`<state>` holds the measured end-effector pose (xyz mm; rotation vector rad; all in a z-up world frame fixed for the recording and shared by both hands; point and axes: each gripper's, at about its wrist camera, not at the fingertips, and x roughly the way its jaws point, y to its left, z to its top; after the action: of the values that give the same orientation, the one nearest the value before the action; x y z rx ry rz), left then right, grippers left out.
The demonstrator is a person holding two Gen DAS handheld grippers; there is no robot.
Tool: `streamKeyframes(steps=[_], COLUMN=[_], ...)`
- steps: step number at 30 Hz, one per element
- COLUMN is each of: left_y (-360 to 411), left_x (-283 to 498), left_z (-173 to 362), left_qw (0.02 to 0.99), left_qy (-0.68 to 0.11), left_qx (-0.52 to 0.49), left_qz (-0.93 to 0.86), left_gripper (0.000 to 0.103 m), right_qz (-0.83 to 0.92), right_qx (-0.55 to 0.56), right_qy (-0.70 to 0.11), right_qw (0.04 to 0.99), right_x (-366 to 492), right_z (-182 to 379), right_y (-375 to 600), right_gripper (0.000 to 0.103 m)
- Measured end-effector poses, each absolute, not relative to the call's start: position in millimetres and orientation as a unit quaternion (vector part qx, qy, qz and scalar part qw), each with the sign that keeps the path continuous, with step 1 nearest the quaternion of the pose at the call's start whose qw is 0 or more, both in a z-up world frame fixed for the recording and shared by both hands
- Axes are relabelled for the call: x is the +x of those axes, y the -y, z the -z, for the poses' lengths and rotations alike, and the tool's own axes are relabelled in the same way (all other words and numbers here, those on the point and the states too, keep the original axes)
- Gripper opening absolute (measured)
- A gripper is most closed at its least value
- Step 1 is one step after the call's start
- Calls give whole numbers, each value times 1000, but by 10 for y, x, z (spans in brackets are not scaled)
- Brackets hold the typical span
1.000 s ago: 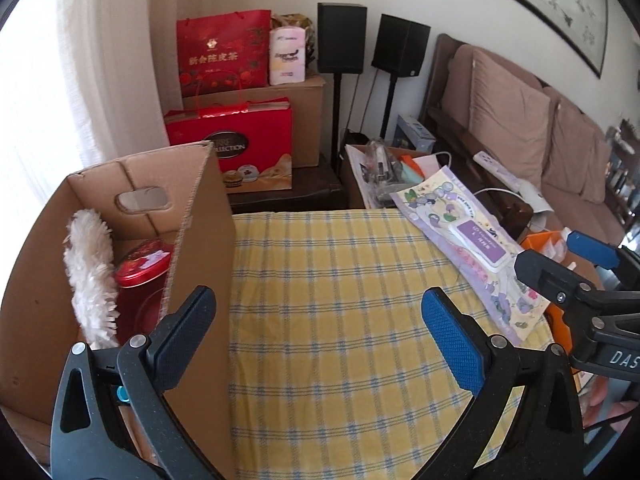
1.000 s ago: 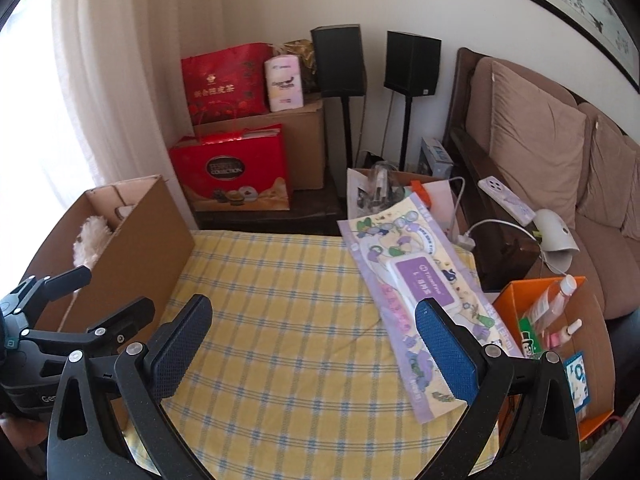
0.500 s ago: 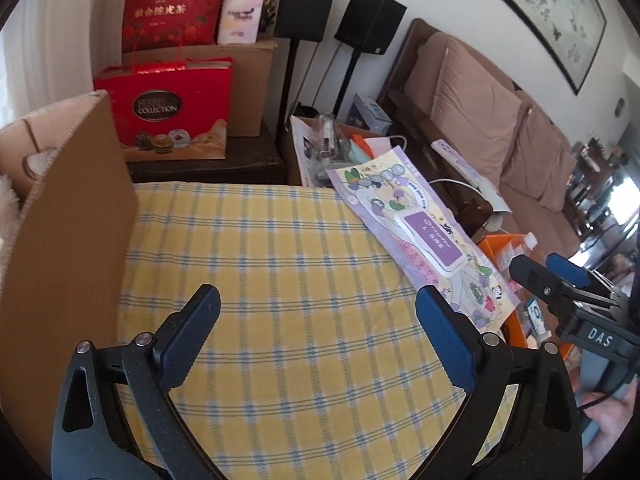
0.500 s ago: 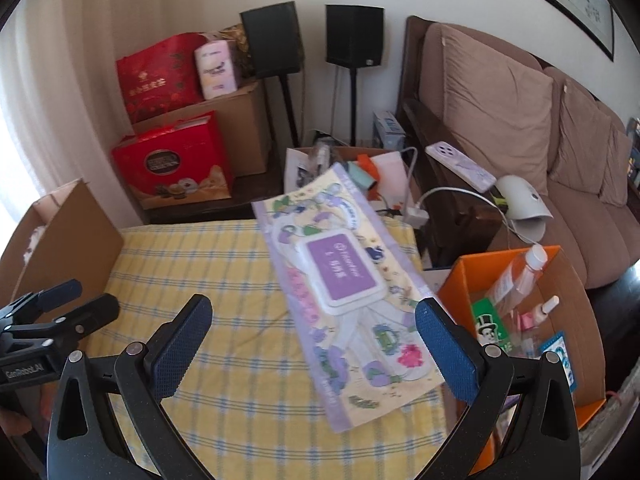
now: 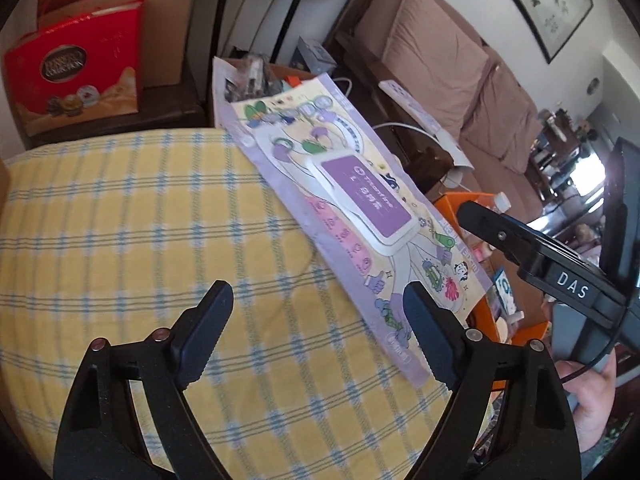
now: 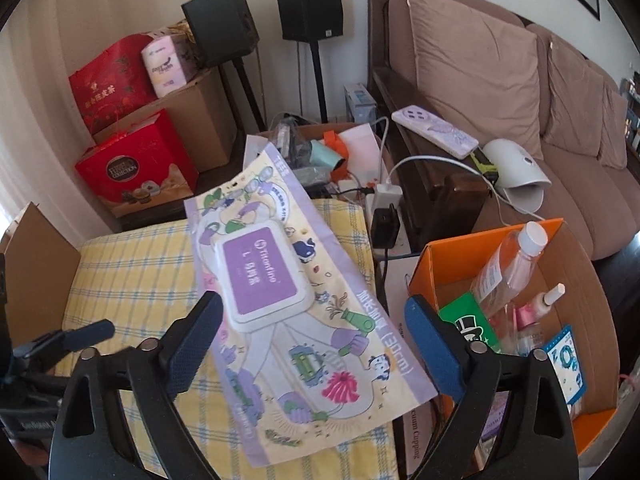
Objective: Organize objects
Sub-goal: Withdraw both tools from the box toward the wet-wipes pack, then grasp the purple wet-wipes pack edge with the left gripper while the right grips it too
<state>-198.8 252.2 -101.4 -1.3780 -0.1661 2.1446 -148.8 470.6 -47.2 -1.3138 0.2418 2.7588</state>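
Observation:
A long purple wipes pack [image 6: 280, 300] with a purple-lidded flap lies along the right edge of the yellow checked table [image 6: 132, 264]. It also shows in the left wrist view [image 5: 352, 208]. My right gripper [image 6: 312, 328] is open and hovers just above the pack's near half. My left gripper [image 5: 320, 328] is open and empty over the cloth, its right finger near the pack's near end. The right gripper also shows in the left wrist view [image 5: 520, 248], beside the pack. The left gripper shows at the left edge of the right wrist view [image 6: 72, 336].
An orange-lined cardboard box [image 6: 592, 320] with bottles and small packs stands right of the table. A brown cardboard box [image 6: 36, 256] stands at the table's left. Red gift boxes [image 6: 132, 168], speakers on stands [image 6: 308, 8], a cluttered box and a brown sofa [image 6: 500, 72] lie behind.
Both grippers have swung right and moved closer to the wipes pack. The left cardboard box has slid out of the left wrist view. Both stay open.

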Motion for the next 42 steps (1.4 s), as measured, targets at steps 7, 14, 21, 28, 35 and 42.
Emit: streamKeyframes(steps=[7,14,21,28,35,42], left_y=[-2735,-2857,-3005,-3053,-3009,-3037], left_x=[-2106,-2189,-2215,-2247,-2231,-2215], left_z=[1224,1359,1377,1386,1364,1346], left_qw=[288,290,305,301,295,294], left_qy=[81,94,99,91,74,67], left_qx=[-538,-546,-546,-545,-545,-544], left_qz=[-788,-781,-774,-777,-781,-783], left_gripper=[85,85,85,59,46,41], right_qz=[-889,-882,-870,-862,-854,-841], right_qx=[-452,-461,-477,-487,-483,-505], right_qy=[-73,-92,-119,-136,-177,-183], right_qw=[24,7,-29,-41,-71,-65], right_x=[-1672,-1778,-1906,-1909,-1790,-1827], right_z=[675,798,936,987,956,1108], right_y=[-4827,-4952,-5025,-5048,-5113,-5089], right_gripper=[84,78,67,48,32,31])
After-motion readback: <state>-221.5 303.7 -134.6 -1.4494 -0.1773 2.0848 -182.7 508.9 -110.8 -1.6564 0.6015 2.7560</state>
